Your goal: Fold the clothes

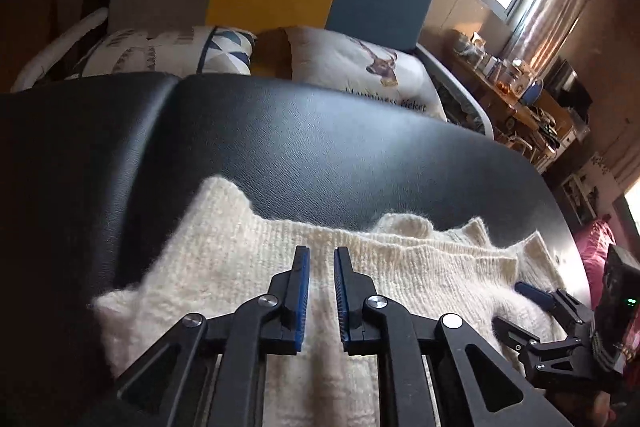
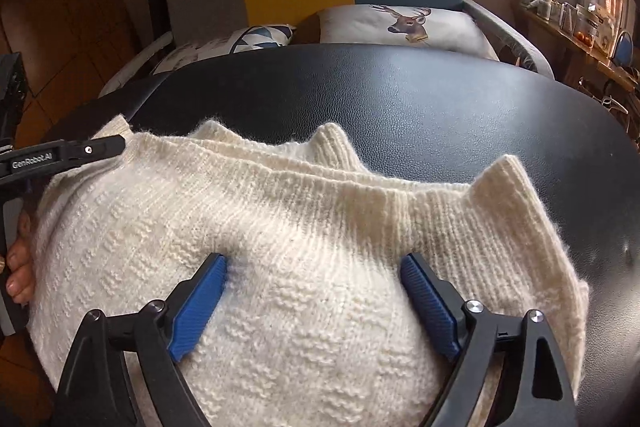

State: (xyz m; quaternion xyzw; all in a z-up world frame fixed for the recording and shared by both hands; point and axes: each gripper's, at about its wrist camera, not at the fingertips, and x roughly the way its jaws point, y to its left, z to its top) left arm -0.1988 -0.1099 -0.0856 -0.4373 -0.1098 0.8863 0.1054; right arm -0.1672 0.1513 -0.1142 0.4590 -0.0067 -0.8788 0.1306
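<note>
I see the left tongs (image 1: 322, 259) poised low over the cream sweater (image 2: 280, 247), nearly together, gripping nothing. The right tongs (image 2: 314, 267) spread wide, pads touching the knit. Sweater lies on the black desk (image 2: 420, 99).

Right gripper (image 2: 314, 267) wide open, blue pads (image 2: 200, 303) pressing on a white sweater (image 2: 280, 307). Sweater folded on a black table (image 2: 420, 99). Left gripper (image 2: 100, 147) at the sweater's left edge. Deer pillow (image 2: 400, 23) behind the table.
</note>
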